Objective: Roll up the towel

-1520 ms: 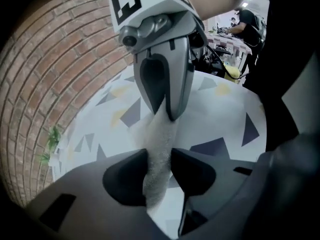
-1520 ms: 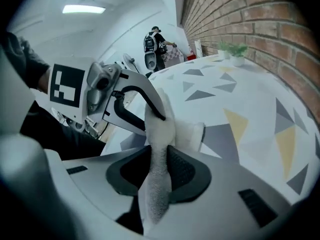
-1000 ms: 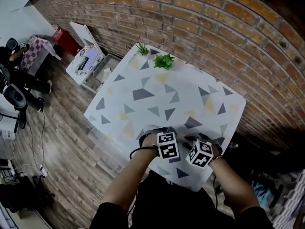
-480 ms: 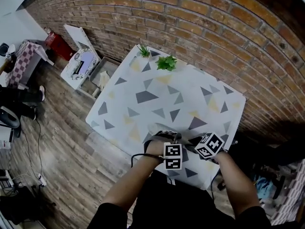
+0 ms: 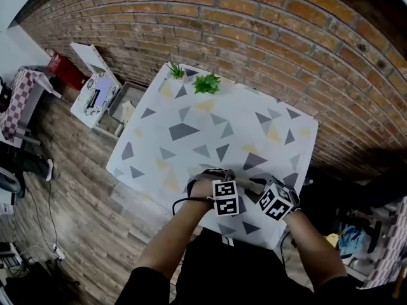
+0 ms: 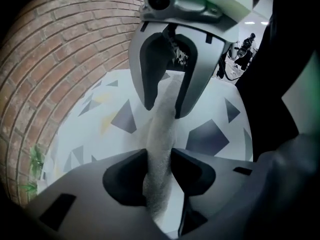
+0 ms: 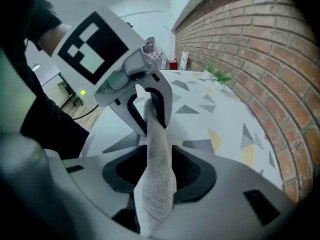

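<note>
Grey towel [image 6: 161, 134], rolled into a thin rope, sits at the near edge of the table [image 5: 210, 116], strung between both grippers. On the left gripper [image 6: 160, 170], jaws just closed in, pinching one end. On the right gripper [image 7: 156, 171], jaws just eased wider, pads touching the towel.

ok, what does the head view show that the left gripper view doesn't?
Head view only: both marker cubes, the white box on the floor. Left gripper view only: the towel pinched between the left gripper's jaws, which just closed further, and the right gripper's, which just opened further. Both: patterned table, brick wall, plants.
</note>
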Demonstrator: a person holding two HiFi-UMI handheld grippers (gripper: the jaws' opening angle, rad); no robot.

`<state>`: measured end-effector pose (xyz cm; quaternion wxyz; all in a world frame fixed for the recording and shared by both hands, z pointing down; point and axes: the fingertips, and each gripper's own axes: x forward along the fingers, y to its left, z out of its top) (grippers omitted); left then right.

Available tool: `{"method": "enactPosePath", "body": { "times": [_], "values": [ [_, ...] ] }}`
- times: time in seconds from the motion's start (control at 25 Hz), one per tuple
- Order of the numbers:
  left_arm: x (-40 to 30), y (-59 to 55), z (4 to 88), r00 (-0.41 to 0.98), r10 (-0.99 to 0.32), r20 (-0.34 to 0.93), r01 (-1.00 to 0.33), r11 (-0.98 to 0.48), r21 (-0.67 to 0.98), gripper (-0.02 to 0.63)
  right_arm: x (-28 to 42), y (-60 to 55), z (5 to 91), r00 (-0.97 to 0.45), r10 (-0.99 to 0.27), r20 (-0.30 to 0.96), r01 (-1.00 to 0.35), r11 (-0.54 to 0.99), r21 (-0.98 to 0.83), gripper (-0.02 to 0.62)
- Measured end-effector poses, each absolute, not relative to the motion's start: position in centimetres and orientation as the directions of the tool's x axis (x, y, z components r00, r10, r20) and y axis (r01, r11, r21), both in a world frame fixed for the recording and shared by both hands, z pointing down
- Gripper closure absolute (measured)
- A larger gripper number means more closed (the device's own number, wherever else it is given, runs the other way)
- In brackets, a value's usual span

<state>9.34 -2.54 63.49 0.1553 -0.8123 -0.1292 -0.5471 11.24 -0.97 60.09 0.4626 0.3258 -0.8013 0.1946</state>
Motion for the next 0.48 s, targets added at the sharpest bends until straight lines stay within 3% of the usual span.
{"method": "enactPosePath", "body": {
  "times": [0.2, 0.28, 0.48],
  "values": [
    [9.8, -3.5, 63.4, 0.361, 0.023, 0.932, 0.358, -0.926, -0.116, 0.430, 11.1, 0.0, 61.5, -0.332, -0.332, 0.883, -0.669, 0.743, 0.027, 0.426],
    [9.7, -3.7, 63.1, 0.369, -0.005, 0.929, 0.350, -0.926, -0.144, 0.410, 11.3, -0.2, 62.1, -0.326, -0.337, 0.883, -0.682, 0.731, 0.028, 0.470],
    [9.3, -3.5, 61.7, 0.417, -0.083, 0.905, 0.345, -0.907, -0.243, 0.397, 12.1, -0.9, 62.5, -0.404, -0.295, 0.866, -0.728, 0.677, -0.109, 0.492]
  ]
}}
